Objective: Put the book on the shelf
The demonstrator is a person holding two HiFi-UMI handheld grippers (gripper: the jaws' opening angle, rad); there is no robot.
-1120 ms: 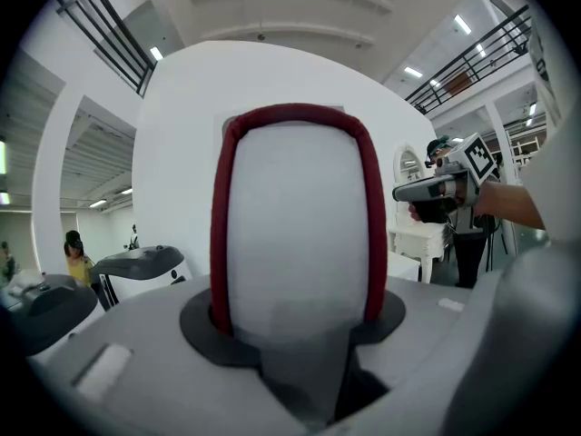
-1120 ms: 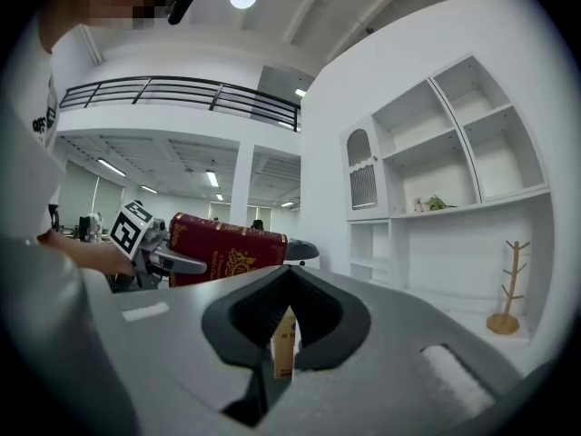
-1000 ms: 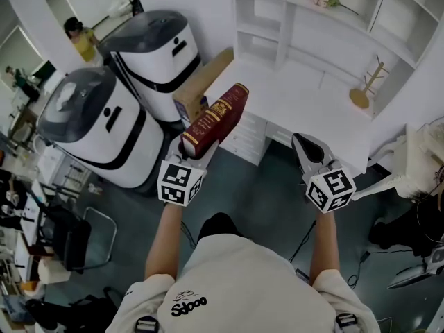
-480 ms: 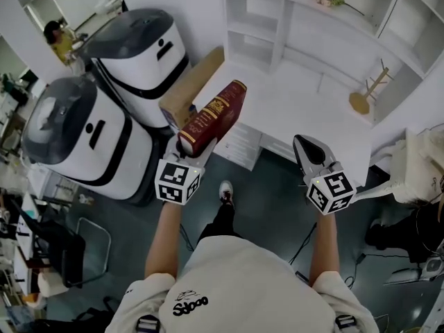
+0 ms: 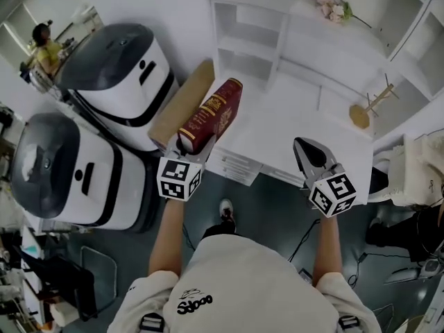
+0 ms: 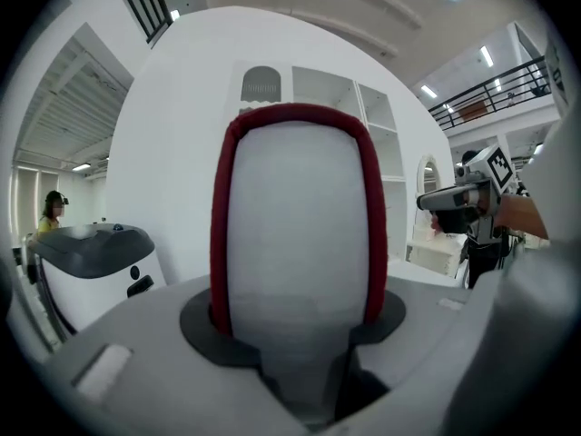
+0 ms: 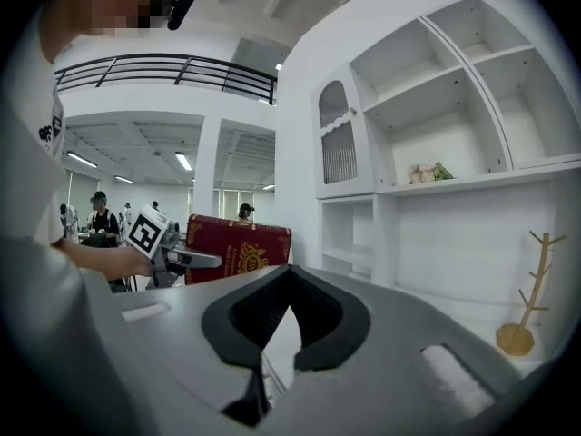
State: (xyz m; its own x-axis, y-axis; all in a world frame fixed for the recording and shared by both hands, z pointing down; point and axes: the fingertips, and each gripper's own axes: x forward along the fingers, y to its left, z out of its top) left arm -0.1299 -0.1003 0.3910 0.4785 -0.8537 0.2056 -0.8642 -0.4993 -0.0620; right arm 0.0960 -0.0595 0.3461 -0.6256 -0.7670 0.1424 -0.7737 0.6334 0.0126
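Observation:
A thick dark red book (image 5: pixel 211 113) with gilt print stands tilted, its far end over the left end of the white desk (image 5: pixel 298 109). My left gripper (image 5: pixel 186 144) is shut on its near end. In the left gripper view the book (image 6: pixel 295 216) fills the middle, its pale page edge facing me between red covers, clamped at my left gripper (image 6: pixel 295 321). The white shelf unit (image 5: pixel 243 37) rises just beyond it. My right gripper (image 5: pixel 305 148) hovers over the desk's front edge, shut and holding nothing. In the right gripper view my right gripper (image 7: pixel 289 275) points at the shelf unit (image 7: pixel 427 107), with the book (image 7: pixel 238 248) at the left.
Two big white-and-grey machines (image 5: pixel 114 68) (image 5: pixel 59 168) stand left of the desk. A long cardboard box (image 5: pixel 182 103) leans between them and the desk. A small wooden stand (image 5: pixel 371 106) is on the desk's right, flowers (image 5: pixel 333 7) on an upper shelf. Drawers (image 5: pixel 236 164) sit under the desk.
The person has stepped closer to the desk, and the book in the left gripper now reaches over its left end, nearer the shelf unit. Both grippers keep the same state.

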